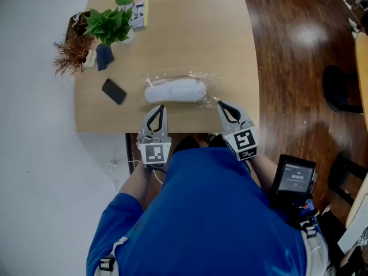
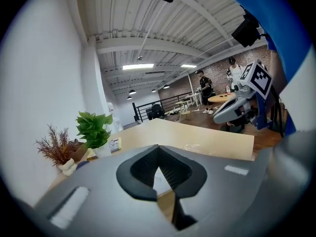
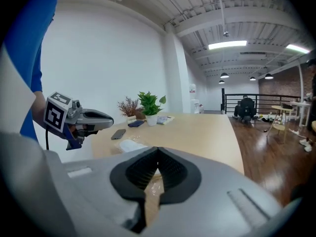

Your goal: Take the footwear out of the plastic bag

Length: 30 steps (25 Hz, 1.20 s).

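Note:
White footwear (image 1: 174, 89) lies inside a clear plastic bag (image 1: 210, 78) near the front edge of the wooden table (image 1: 190, 33). My left gripper (image 1: 160, 107) is shut and empty, with its tips just in front of the bag's left half. Shut as well, my right gripper (image 1: 219, 103) has its tips by the bag's right front corner, holding nothing that I can see. In the right gripper view the footwear (image 3: 129, 144) and crinkled plastic lie just beyond the closed jaws (image 3: 155, 169). The left gripper view shows closed jaws (image 2: 159, 174) over the table and the bag (image 2: 197, 147) to the right.
A black phone (image 1: 114, 91) lies left of the bag. At the far left corner stand a green potted plant (image 1: 109, 23), a dried plant (image 1: 72, 53), a dark blue object (image 1: 104, 56) and a booklet (image 1: 138, 13). Wooden floor lies right of the table.

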{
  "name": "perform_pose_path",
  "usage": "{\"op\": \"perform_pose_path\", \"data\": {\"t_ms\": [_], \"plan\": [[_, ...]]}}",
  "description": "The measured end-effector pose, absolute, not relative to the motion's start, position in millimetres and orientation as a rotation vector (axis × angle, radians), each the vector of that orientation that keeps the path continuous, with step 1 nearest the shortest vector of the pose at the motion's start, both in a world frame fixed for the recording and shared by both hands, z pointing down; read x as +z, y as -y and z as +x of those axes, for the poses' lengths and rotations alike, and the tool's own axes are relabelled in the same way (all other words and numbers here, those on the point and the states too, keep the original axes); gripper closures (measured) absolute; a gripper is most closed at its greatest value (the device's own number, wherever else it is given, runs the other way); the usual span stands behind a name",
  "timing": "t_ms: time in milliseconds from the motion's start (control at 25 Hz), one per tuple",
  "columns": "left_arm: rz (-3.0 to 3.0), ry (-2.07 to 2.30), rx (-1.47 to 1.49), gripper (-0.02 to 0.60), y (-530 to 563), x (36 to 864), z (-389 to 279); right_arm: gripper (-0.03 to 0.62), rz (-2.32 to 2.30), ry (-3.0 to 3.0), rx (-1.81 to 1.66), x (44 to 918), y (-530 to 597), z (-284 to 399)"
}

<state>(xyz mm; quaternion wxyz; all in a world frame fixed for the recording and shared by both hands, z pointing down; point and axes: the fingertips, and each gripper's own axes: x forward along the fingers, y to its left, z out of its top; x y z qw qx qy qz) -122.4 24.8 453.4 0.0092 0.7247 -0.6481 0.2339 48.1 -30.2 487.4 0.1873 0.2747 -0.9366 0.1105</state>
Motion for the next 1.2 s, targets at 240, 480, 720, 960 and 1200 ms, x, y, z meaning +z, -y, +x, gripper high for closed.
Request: {"op": "perform_pose_path", "data": {"t_ms": [240,480,720,960,1200], "plan": [[2.306,1.975,0.820,0.575,1.4,465.5,-139.9,0.592,0.749,2.586,0.349,504.5,42.2,41.2],[2.395,1.788,0.962,0.575,26.4,518.3,-165.4,0.592,0.780,2.509,0.390,537.3,60.7,13.8],[2.436,1.676,1.085,0.575,25.7,538.9,-167.9,0.592,0.798,2.449,0.422,545.6,64.6,21.0],[2.291,1.723,1.132,0.574,23.8,557.9,-213.4,0.592,0.808,2.391,0.447,563.7,74.2,22.2],[2.102,1.762,1.070,0.574,26.1,564.4,-257.5,0.591,0.799,2.369,0.444,568.3,75.2,20.5]]}}
